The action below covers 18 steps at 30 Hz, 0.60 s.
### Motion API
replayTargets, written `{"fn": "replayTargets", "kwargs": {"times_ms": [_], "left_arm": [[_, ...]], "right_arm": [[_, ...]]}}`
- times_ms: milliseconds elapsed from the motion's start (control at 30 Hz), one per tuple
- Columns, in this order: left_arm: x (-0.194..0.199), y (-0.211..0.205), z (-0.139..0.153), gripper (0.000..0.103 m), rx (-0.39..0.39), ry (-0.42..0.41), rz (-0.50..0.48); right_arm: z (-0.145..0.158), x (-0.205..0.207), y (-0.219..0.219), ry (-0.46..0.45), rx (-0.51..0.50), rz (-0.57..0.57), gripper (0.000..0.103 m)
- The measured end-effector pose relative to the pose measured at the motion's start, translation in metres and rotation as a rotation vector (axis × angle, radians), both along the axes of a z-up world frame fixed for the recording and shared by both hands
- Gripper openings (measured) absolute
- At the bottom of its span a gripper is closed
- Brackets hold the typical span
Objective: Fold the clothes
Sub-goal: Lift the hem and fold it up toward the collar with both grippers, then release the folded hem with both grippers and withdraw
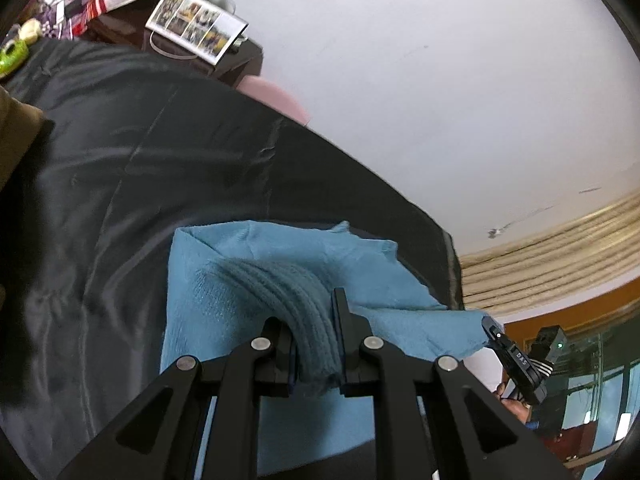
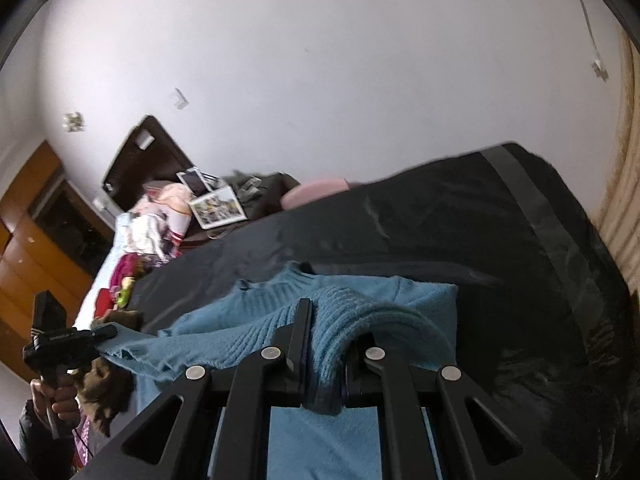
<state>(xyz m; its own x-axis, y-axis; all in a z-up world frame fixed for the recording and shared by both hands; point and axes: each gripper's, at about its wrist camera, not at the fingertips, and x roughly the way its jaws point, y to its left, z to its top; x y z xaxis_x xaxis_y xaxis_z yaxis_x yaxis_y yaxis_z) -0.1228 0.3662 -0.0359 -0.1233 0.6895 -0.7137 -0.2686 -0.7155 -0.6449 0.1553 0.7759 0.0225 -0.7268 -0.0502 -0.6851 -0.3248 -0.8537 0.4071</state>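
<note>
1. The blue knitted sweater (image 1: 256, 280) lies on the black satin sheet (image 1: 120, 200) of the bed, at its near edge, partly lifted. Both ribbed ends are raised off the sheet, and the flat body of the knit spreads beneath and towards the far side.

2. The left tongs (image 1: 314, 344) are clamped on a bunched ribbed band of the sweater, with the knit filling the gap between the jaws. In the right wrist view, the same tongs show at the near left, gripping a stretched corner.

3. The right tongs (image 2: 326, 356) are likewise clamped on a thick ribbed fold, which drapes over the right finger (image 2: 360, 350). Their tips also show at the right in the left wrist view, pinching the sweater's edge.

4. Handling, as I judge it: the knit is soft and limp with no stiffness, so it sags between the two grips and stretches when pulled. It looks light to moderate in weight.

5. The ribbed bands are the best places to hold, being thicker and less prone to slipping out than the thin body.

6. The sheet looks glossy and slippery, so the sweater may slide when dragged. Lifting it clear seems safer than pulling.

7. A framed photo collage (image 1: 196, 26) sits at the far left, well apart.
</note>
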Motion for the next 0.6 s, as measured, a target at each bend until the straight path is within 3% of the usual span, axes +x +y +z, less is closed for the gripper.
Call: {"fn": "replayTargets", "kwargs": {"times_ms": [133,233,267,333,367,400,433,467,600], "left_arm": [[-0.016,0.008,-0.022,0.016,-0.02,-0.044,0.007],[-0.025,0.01,-0.038,0.018,-0.035,-0.093,0.029],[-0.028,0.009,-0.043,0.022,-0.04,-0.113,0.042],[-0.032,0.004,-0.05,0.045,-0.043,-0.125,0.073],[-0.034,0.001,-0.052,0.05,-0.042,-0.122,0.088],[-0.035,-0.002,-0.053,0.057,-0.041,-0.118,0.102],[-0.036,-0.004,-0.055,0.058,-0.035,-0.116,0.114],[-0.036,-0.006,-0.055,0.059,-0.021,-0.117,0.12],[-0.031,-0.011,-0.047,0.068,0.005,-0.077,0.14]], "right_arm": [[-0.02,-0.026,0.007,-0.063,-0.001,-0.029,0.011],[-0.03,-0.038,0.016,-0.067,-0.062,-0.053,0.012],[-0.033,-0.042,0.02,-0.069,-0.083,-0.061,0.012],[-0.04,-0.049,0.026,-0.072,-0.124,-0.078,0.016],[-0.04,-0.049,0.028,-0.07,-0.116,-0.102,0.032],[-0.04,-0.05,0.03,-0.067,-0.109,-0.127,0.068],[-0.037,-0.047,0.031,-0.046,-0.092,-0.152,0.084],[-0.034,-0.045,0.032,-0.024,-0.075,-0.177,0.091],[-0.03,-0.045,0.026,-0.016,-0.057,-0.15,0.091]]}}
